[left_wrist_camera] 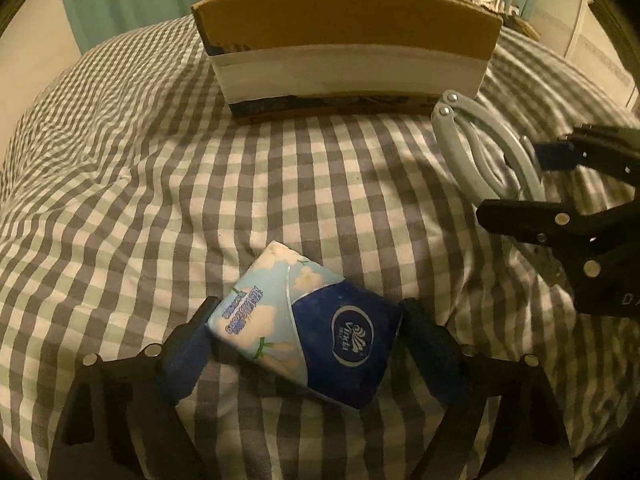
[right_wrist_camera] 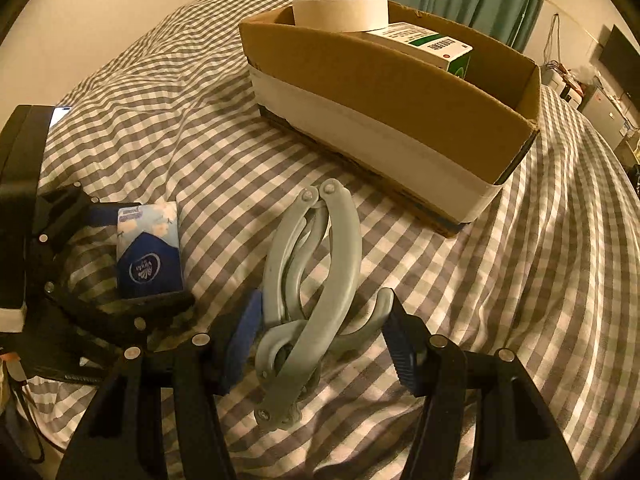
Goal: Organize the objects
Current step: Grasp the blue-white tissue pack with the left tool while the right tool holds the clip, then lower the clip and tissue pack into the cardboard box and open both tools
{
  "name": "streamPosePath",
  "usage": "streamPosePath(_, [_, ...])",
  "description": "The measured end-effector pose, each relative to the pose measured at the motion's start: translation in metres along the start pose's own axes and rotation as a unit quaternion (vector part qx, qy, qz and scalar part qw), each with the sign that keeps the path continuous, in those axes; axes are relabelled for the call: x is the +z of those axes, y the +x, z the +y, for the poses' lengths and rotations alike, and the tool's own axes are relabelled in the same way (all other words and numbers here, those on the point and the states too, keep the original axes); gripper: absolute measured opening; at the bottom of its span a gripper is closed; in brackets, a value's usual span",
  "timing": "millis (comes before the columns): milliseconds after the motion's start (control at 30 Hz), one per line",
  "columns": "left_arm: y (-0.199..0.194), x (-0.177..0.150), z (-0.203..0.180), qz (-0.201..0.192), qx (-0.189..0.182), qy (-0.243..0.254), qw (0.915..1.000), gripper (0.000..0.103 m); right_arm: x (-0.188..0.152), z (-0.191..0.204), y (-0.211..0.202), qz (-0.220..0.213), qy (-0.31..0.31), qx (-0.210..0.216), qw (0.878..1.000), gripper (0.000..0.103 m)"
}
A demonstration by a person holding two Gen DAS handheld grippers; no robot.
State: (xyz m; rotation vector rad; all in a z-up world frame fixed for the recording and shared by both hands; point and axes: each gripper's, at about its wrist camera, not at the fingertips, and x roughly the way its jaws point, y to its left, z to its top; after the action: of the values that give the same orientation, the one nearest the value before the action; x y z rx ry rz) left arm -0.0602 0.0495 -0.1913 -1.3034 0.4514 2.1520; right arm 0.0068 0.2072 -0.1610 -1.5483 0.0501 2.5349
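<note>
The left gripper (left_wrist_camera: 304, 344) was held low over the bedding, its 2 blue-padded fingers (left_wrist_camera: 186, 354) spread wide. The right gripper (right_wrist_camera: 320, 344) was likewise lowered just beside it, its 2 fingers (right_wrist_camera: 402, 344) also parted.

1. Your left gripper (left_wrist_camera: 304, 340) is built from matte black plastic arms, angular and ribbed with triangular cut-outs.
2. Its fingers (left_wrist_camera: 188, 356) wear dark blue pads.
3. Round silver screws (left_wrist_camera: 90, 359) dot the arms (one at each joint).
4. Your right gripper (right_wrist_camera: 320, 344) matches it: black frame, blue ridged pads (right_wrist_camera: 402, 354), silver screws (right_wrist_camera: 438, 341).
5. Seen from the left wrist camera, the right gripper's body carries pale lettering (left_wrist_camera: 630, 299), cut off at the edge.
</note>
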Motion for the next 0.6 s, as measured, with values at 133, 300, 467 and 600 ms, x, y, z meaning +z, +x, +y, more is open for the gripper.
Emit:
streamPosePath(133, [-0.005,0.003,0.004,-0.008,-0.006,-0.003,0.9999,0.087,0.0,-0.001,-0.003,-0.005,0.002,0.001,1.0,0.059])
streamPosePath(300, [-0.025,0.011,0.01,-0.032,-0.01,-0.021,0.9992,0.087,0.005,-0.006,-0.019,-0.023,0.012,0.006,1.0,0.059])
streamPosePath(467, [-0.061,0.037,0.012,-0.087,0.002,-0.008,0.9962,0.087,0.021,-0.018,-0.056,-0.069,0.03,0.009,0.997,0.059])
streamPosePath(600, [-0.087,0.069,0.015,-0.134,0.008,0.005,0.991,0.087,0.044,-0.032,-0.096,-0.119,0.036,0.001,0.992,0.059])
